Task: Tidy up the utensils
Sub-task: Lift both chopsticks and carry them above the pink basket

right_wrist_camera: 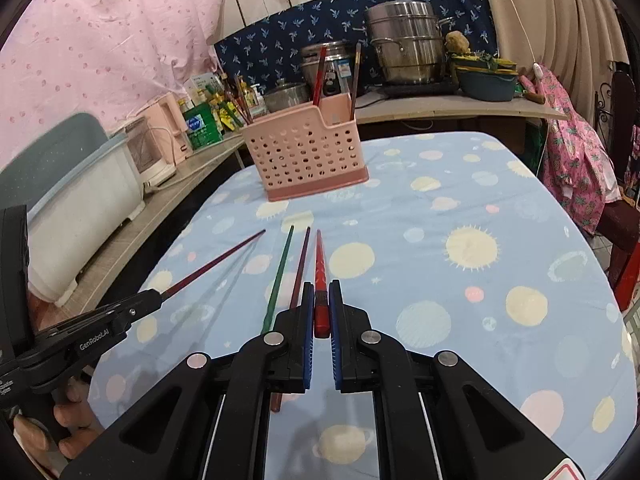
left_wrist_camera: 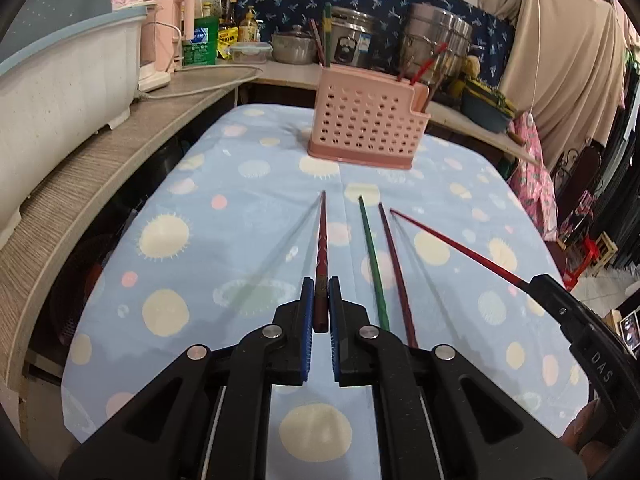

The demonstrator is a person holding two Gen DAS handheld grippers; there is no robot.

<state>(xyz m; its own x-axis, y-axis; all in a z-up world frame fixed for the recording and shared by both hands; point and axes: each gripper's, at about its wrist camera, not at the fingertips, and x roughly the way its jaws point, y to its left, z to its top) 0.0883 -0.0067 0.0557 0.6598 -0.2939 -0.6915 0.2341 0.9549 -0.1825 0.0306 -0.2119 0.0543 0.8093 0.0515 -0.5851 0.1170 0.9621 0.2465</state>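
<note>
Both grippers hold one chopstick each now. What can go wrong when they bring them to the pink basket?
1. Each chopstick is pinched only near its thick end, so the long free tip may swing or slip: the left gripper holds the dark red chopstick, the right gripper the bright red chopstick.
2. The pink basket already holds chopsticks leaning out; a new tip could knock them.
3. The green chopstick and maroon chopstick lie close by and could be bumped.

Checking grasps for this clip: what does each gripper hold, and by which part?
Left gripper holds a dark red chopstick by its thick end; right gripper a bright red chopstick likewise.
</note>
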